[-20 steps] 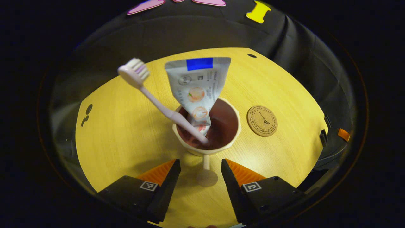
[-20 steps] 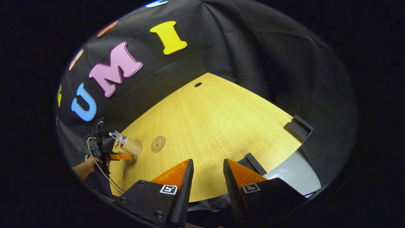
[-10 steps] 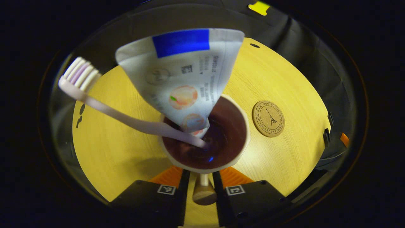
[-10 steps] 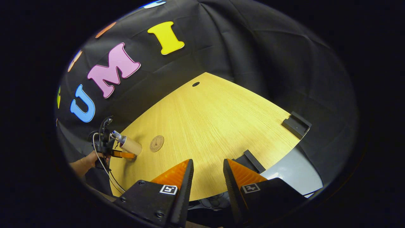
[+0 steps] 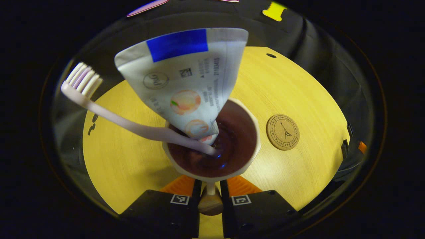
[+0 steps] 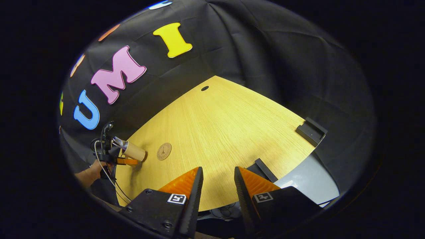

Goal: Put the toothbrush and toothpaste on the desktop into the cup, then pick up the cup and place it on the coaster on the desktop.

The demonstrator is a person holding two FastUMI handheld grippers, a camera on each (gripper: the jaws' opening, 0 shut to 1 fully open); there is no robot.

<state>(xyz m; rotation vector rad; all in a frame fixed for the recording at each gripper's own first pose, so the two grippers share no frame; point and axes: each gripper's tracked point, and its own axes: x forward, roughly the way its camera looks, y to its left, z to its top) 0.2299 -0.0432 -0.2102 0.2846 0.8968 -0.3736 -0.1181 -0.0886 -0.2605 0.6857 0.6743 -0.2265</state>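
Step in hand, as I read it: lift the cup and carry it to the coaster. Left to right in the left gripper view: pale pink plastic toothbrush [image 5: 132, 124] leans out up-left of the fingers, bristle head well clear of the rim, handle end down in the cup; white squeezed toothpaste tube with a blue band [image 5: 186, 83] stands crimp end up, narrow end down in the cup, leaning toward the camera; cream cup with a dark brown inside [image 5: 212, 146] sits straight ahead, just beyond the fingertips. Left gripper [image 5: 210, 194] is clamped on the cup's thin cream handle with its round wooden knob [image 5: 210, 203], both fingers pressing its sides. Round cork coaster with a printed tower [image 5: 283, 132] lies flat on the yellow wood desktop [image 5: 298, 93], ahead and right of the gripper, near the cup but apart from it. Advice: the grip is on a thin handle and the load is top-heavy, so keep the cup upright, lift slowly, translate right without rolling the wrist, centre the base on the cork before releasing. Whether the base is off the desktop, cannot tell. In the right gripper view the cup [image 6: 134, 151] and coaster [image 6: 164, 151] sit far off to its left; right gripper [image 6: 217, 181] hangs over the near desk edge, fingers slightly apart, holding nothing.
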